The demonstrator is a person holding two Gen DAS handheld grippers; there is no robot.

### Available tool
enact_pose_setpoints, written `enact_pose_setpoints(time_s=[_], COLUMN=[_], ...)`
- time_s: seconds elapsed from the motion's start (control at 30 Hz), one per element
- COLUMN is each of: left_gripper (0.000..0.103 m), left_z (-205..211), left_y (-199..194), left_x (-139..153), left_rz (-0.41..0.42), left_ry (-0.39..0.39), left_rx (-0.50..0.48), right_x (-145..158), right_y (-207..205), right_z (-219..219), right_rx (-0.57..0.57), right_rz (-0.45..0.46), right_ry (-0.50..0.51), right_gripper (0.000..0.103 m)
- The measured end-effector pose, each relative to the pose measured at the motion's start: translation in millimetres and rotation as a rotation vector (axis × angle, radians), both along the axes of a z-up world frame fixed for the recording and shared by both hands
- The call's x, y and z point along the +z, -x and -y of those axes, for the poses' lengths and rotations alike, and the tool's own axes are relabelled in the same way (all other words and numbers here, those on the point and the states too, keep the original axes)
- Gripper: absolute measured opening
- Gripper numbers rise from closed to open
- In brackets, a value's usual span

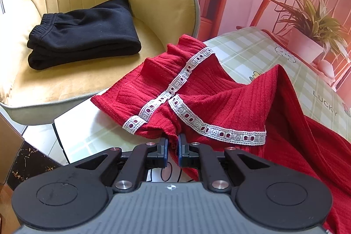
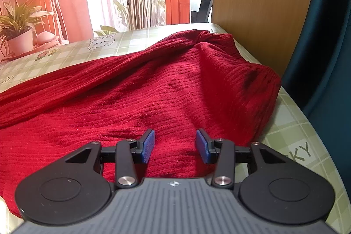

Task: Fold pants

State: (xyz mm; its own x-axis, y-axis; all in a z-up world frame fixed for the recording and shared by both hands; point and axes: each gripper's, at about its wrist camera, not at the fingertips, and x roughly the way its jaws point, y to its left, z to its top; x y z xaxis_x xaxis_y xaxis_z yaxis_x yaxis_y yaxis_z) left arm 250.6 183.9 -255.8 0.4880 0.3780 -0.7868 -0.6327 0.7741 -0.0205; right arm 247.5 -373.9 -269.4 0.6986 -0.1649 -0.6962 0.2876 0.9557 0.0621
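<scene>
Left gripper [image 1: 173, 147] pinched the red pants [image 1: 219, 100] hem to drag it; right gripper [image 2: 174, 145] hovered half-open, empty, above cloth.

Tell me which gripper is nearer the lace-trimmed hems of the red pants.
Left. The left gripper has its jaws shut on the red pants at the lace-trimmed hems; the right gripper hangs open over plain fabric.

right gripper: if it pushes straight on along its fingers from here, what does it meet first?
Most likely the red pants. The right gripper stands open just above the ribbed fabric, which fills the view ahead between its fingers; the checked tablecloth shows only off to the side. How close the fabric lies is unclear.
</scene>
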Motion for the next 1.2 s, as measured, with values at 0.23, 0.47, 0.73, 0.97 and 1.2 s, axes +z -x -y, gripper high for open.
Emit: enact_pose_setpoints(time_s=[0.23, 0.47, 0.73, 0.97, 1.2], left_gripper=[0.022, 0.033, 0.033, 0.033, 0.033], left_z=[5.0, 11.5, 33.4, 44.4, 54.0], left_y=[1.8, 3.5, -13.9, -27.9, -46.7], left_x=[7.0, 34.5, 66.2, 82.4, 96.3], left_rz=[0.005, 0.076, 0.153, 0.184, 0.213], left_ry=[-0.025, -0.095, -0.136, -0.142, -0.125], left_rx=[-0.021, -0.023, -0.104, -0.148, -0.198], right_x=[0.3, 1.0, 1.5, 2.4, 4.3], right_y=[0.9, -0.5, -1.5, -2.4, -2.9], right_z=[-0.8, 1.3, 5.2, 5.4, 12.6], right_rx=[-0.012, -0.024, -0.04, -0.045, -0.055], right_rz=[0.001, 0.0, 0.0, -0.004, -0.008], right_ry=[-0.011, -0.033, -0.065, -0.088, -0.14], right_gripper=[0.045, 0.046, 0.046, 0.046, 0.046])
